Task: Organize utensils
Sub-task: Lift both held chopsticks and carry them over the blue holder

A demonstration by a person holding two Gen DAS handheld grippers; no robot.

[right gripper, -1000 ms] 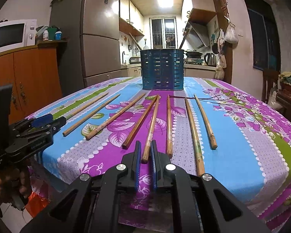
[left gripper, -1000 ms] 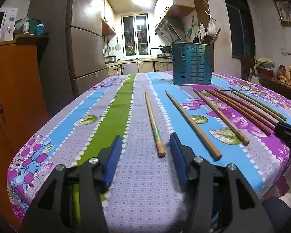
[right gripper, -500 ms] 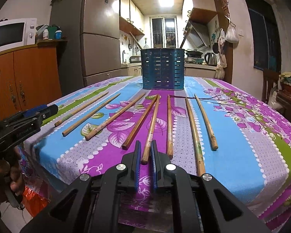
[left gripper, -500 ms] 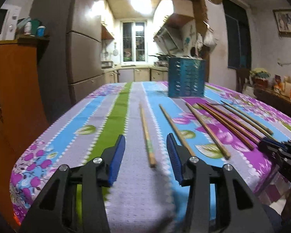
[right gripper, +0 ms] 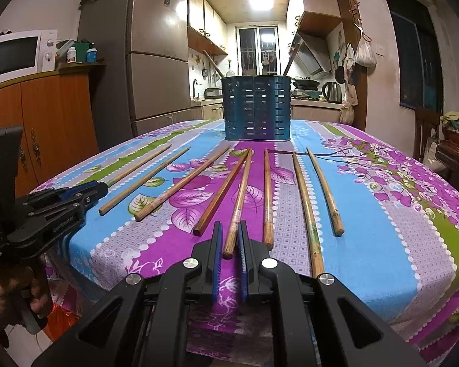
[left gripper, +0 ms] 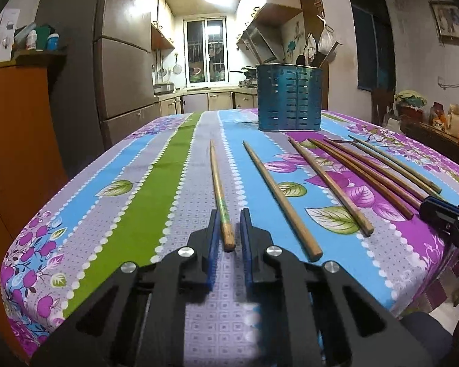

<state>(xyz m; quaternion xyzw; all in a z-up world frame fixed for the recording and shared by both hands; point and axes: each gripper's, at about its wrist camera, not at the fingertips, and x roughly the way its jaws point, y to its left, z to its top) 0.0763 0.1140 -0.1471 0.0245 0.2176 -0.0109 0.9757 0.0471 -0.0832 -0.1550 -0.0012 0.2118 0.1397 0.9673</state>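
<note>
Chopsticks (right gripper: 267,195) lie fanned on worktop (right gripper: 382,244); left gripper (left gripper: 228,214) nearly closed around the leftmost one (left gripper: 218,189); right gripper (right gripper: 229,229) likewise straddles another (right gripper: 238,205).

The tabletop (right gripper: 382,244) is covered by a cloth printed with blue, green, grey and purple stripes, leaves and flowers. Toward its far end stands a blue slotted utensil holder (right gripper: 256,108), upright. In front of it eight wooden chopsticks lie flat on the cloth, fanned out with their thin tips toward the holder. The leftmost chopstick (left gripper: 219,195) and its neighbour (left gripper: 280,198) lie apart on the grey and blue stripes. The middle ones (right gripper: 238,202) lie close together on the purple band; the rightmost chopstick (right gripper: 324,189) rests on blue.
</note>
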